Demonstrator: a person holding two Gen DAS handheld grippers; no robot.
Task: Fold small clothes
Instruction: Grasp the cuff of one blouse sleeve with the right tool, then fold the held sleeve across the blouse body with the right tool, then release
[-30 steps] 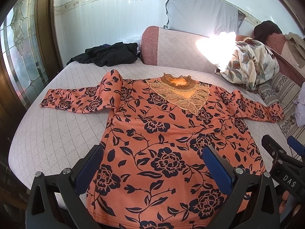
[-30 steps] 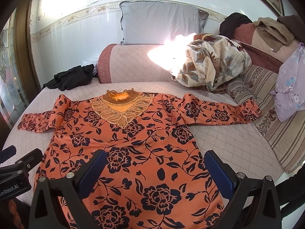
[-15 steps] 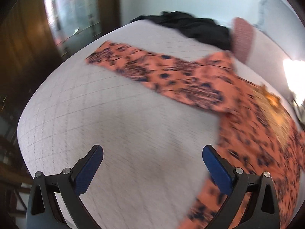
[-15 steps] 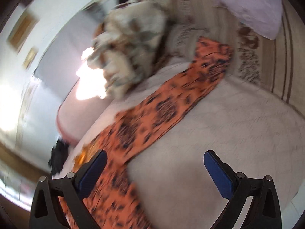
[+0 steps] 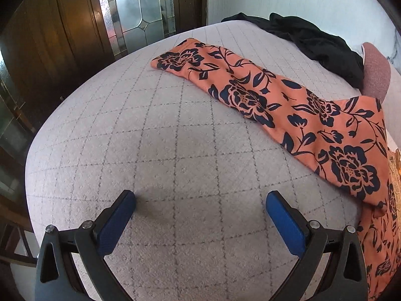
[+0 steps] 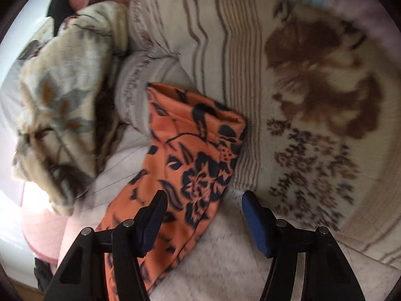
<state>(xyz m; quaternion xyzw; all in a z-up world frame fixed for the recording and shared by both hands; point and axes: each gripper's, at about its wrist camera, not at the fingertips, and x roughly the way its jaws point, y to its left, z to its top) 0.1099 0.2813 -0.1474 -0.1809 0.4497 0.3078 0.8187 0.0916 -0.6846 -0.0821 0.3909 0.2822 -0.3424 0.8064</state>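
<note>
An orange top with a dark floral print lies spread on the quilted bed. In the left wrist view its left sleeve (image 5: 253,92) runs from the cuff at upper centre down to the right. My left gripper (image 5: 200,205) is open and empty over bare mattress, short of the sleeve. In the right wrist view the right sleeve (image 6: 193,165) lies with its cuff against a striped blanket. My right gripper (image 6: 204,200) is open, close above this sleeve near the cuff, its left finger over the fabric, not gripping it.
A black garment (image 5: 318,42) lies at the far side of the mattress (image 5: 140,135). A wooden door with glass panes (image 5: 135,7) stands beyond the bed's edge. A floral quilt bundle (image 6: 62,95) and a striped brown-flowered blanket (image 6: 300,80) border the right sleeve.
Both grippers have swung outward from the shirt's hem, the left toward the left sleeve, the right toward the right sleeve cuff and nearer it. The right jaws have narrowed.
</note>
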